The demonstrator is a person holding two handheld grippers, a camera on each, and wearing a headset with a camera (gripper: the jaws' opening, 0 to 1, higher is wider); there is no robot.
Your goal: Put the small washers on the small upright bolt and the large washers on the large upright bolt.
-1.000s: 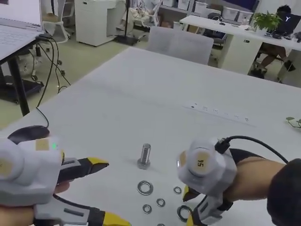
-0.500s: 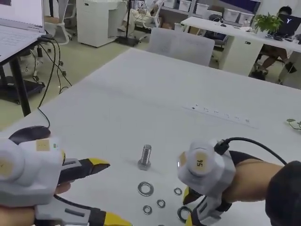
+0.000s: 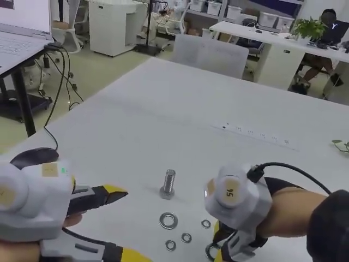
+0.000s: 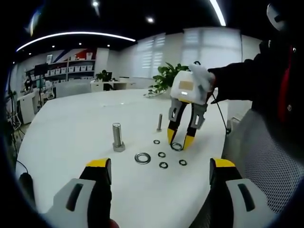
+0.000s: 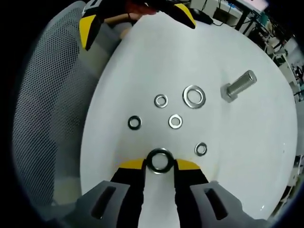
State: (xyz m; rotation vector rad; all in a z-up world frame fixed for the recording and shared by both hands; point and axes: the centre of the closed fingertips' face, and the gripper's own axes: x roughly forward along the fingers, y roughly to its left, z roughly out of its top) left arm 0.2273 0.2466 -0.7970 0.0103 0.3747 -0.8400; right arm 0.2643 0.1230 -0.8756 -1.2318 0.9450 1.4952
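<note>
**While the left gripper gapes, the right gripper pinches a washer**

Pointing down at the white table, the right gripper's yellow-tipped jaws are narrowed on a large washer, a shiny steel ring. A second large washer and four small washers lie flat near the large bolt, which stands head-down.

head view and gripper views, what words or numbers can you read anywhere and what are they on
"54": on the round sticker atop the right gripper, whose jaws pinch a large washer; the digits sit tilted, so this is a best reading.
Tan sticker on the left gripper: no legible text.
Power strip on the table: markings too small to read.
Bolts and washers: no readable markings.
</note>
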